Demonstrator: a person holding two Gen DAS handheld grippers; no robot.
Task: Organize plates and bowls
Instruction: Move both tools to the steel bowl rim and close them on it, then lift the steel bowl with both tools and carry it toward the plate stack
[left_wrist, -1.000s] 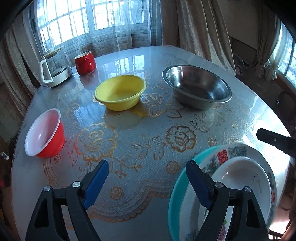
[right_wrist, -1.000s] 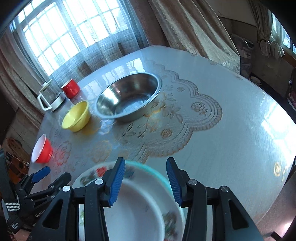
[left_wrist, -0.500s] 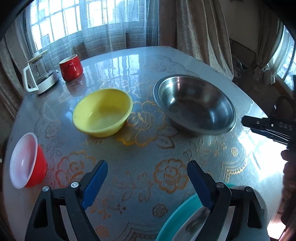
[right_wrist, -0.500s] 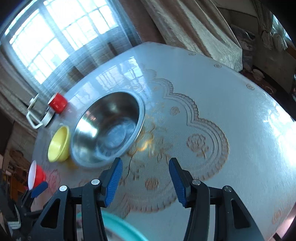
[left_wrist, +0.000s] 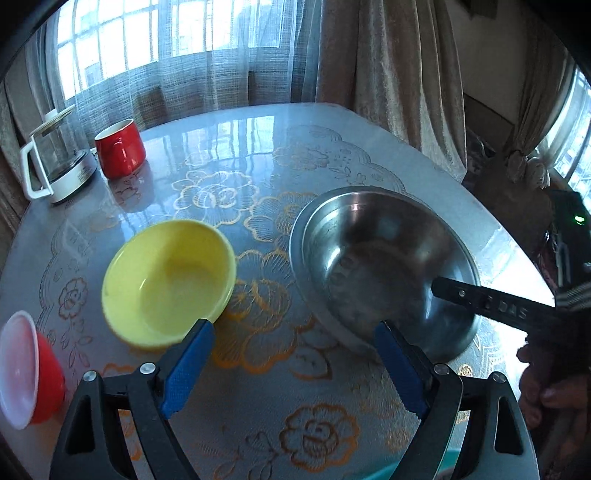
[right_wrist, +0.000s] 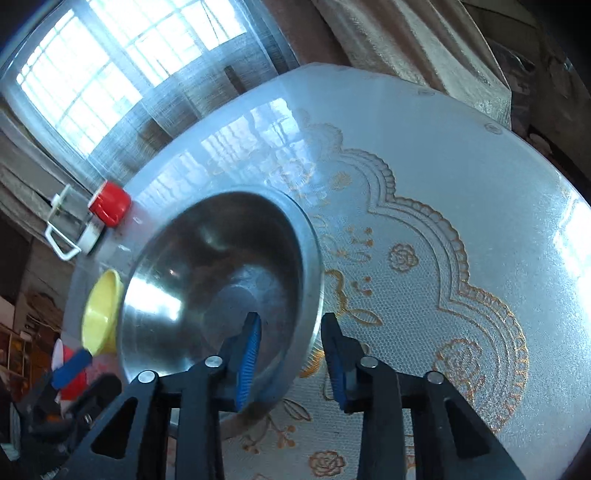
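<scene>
On the surface (left_wrist: 258, 155), steel bowl (left_wrist: 380, 269) as landmark: my right gripper (right_wrist: 291, 354) straddles its near rim, 1 pad inside, 1 outside, jaws closing, not yet pressing that I can see. Left of the steel bowl: yellow bowl (left_wrist: 168, 284), well apart. Further left: red bowl (left_wrist: 26, 369). Between steel bowl and yellow bowl, nearer me: my left gripper (left_wrist: 291, 365), jaws wide apart, holding nothing.

my gripper pads (left_wrist: 188, 365): blue
big bowl (left_wrist: 380, 273): shiny silver
small bowl (left_wrist: 166, 284): yellow
cup (left_wrist: 120, 153): red
table cover (left_wrist: 258, 206): gold flowers
</scene>
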